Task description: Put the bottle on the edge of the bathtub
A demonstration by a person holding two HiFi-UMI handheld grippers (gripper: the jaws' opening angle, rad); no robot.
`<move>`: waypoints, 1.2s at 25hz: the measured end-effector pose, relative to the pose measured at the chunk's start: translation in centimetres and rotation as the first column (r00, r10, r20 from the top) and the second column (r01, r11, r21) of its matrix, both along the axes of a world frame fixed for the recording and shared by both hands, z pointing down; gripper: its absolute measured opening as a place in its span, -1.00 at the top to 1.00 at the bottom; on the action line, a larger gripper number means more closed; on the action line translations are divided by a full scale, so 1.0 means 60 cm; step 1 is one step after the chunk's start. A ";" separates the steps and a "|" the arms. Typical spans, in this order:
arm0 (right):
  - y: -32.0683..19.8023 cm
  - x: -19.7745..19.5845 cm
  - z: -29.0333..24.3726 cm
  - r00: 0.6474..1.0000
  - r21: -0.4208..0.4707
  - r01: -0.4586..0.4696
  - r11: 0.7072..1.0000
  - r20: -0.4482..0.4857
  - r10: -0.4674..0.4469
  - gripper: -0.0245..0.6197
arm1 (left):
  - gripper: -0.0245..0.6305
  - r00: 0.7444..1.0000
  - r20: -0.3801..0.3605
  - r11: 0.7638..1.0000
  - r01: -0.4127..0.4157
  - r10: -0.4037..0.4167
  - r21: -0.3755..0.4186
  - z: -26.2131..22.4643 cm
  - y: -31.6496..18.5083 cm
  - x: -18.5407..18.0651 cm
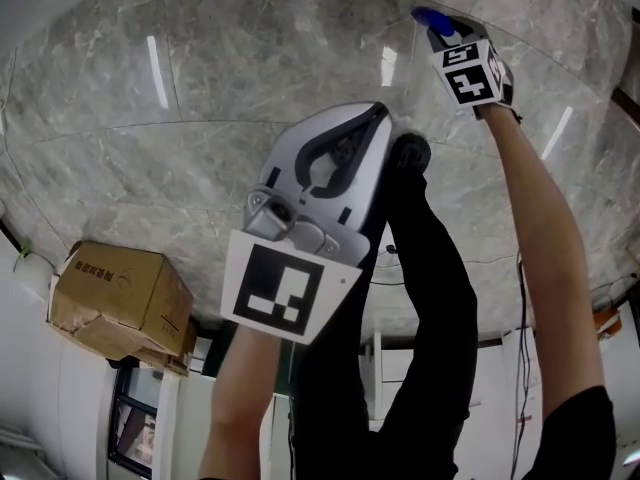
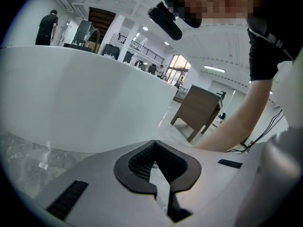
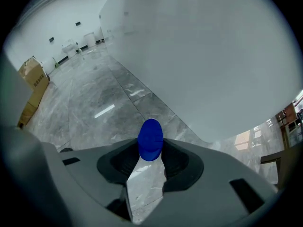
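Observation:
A clear bottle with a blue cap [image 3: 150, 141] stands between the jaws of my right gripper [image 3: 149, 169], which is shut on it. In the head view that right gripper [image 1: 442, 34] is held far out at the top right, the bottle's blue cap [image 1: 432, 18] poking past it, above the marble floor. The white bathtub [image 3: 213, 56] fills the right gripper view just beyond the bottle. My left gripper [image 1: 345, 140] hangs in the middle, jaws shut with nothing in them. The left gripper [image 2: 154, 163] faces the bathtub's white wall [image 2: 85, 98].
A cardboard box [image 1: 120, 298] lies on the grey marble floor [image 1: 200, 98] at the left. The person's black trouser legs [image 1: 400, 318] stand below the grippers. A brown wooden cabinet [image 2: 199, 110] and distant people show in the left gripper view.

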State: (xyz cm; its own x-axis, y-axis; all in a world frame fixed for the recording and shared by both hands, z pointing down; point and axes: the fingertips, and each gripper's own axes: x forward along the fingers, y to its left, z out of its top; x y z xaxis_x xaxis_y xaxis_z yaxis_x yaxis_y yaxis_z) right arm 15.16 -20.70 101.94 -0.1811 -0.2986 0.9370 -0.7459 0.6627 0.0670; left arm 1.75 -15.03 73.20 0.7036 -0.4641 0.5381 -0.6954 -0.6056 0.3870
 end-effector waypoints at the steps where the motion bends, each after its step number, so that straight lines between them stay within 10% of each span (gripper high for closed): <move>1: -0.001 0.000 0.009 1.000 0.000 -0.001 1.000 -0.005 0.001 0.47 | 0.90 1.000 0.000 1.000 0.000 0.000 -0.003 0.006 0.002 0.000; 30: 0.001 0.029 0.007 0.998 0.012 -0.027 1.000 -0.057 0.028 0.47 | 0.90 0.999 0.026 1.000 -0.026 0.026 0.004 -0.008 0.020 0.014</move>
State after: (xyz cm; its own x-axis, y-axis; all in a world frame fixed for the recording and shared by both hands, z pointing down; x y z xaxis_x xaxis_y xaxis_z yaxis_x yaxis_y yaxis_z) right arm 16.92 -20.63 102.34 -0.1193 -0.3130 0.9422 -0.7586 0.6410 0.1169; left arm 2.57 -13.83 72.72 0.7012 -0.4483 0.5545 -0.6893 -0.6249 0.3665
